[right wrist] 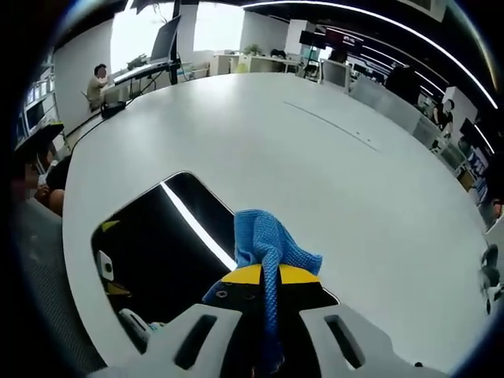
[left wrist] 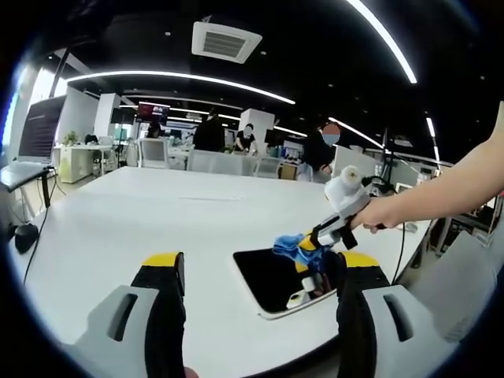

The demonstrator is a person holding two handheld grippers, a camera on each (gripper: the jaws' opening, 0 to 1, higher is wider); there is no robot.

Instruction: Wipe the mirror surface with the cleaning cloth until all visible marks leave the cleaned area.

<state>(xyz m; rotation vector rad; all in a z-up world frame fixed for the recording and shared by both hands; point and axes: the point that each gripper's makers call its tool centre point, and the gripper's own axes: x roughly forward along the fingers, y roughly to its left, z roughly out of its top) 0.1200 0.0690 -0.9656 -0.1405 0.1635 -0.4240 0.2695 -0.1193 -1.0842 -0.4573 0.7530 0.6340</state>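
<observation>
My right gripper [right wrist: 264,287]: jaws pressed together on the cleaning cloth [right wrist: 272,248], which bunches up above the yellow tips and trails down between them; in the left gripper view this same gripper [left wrist: 311,250] comes in from the right, held by my hand [left wrist: 386,214], with the blue wad at its tip over the mirror
My left gripper [left wrist: 256,276]: jaws spread wide, nothing between them, held back from the near edge of the mirror [left wrist: 272,279]
Mirror: lies flat on the white table [right wrist: 315,157], a dark rounded rectangle with a pale rim, close to the table's edge; its glass [right wrist: 157,252] throws back a ceiling light strip and the gripper itself
Cloth position: at the mirror's right-hand edge as my right view has it; whether it touches the glass I cannot tell
Marks: none I can pick out against the reflections
How the cloth handles: soft, light, knitted; it will fold and drag under pressure, so I judge a grip on the gathered middle best, leaving a loose pad to meet the glass
How the mirror handles: stiff, smooth, likely fragile and prone to slide on the slick table; my free left jaws could steady its rim
Step in hand: wiping, by my reckoning
</observation>
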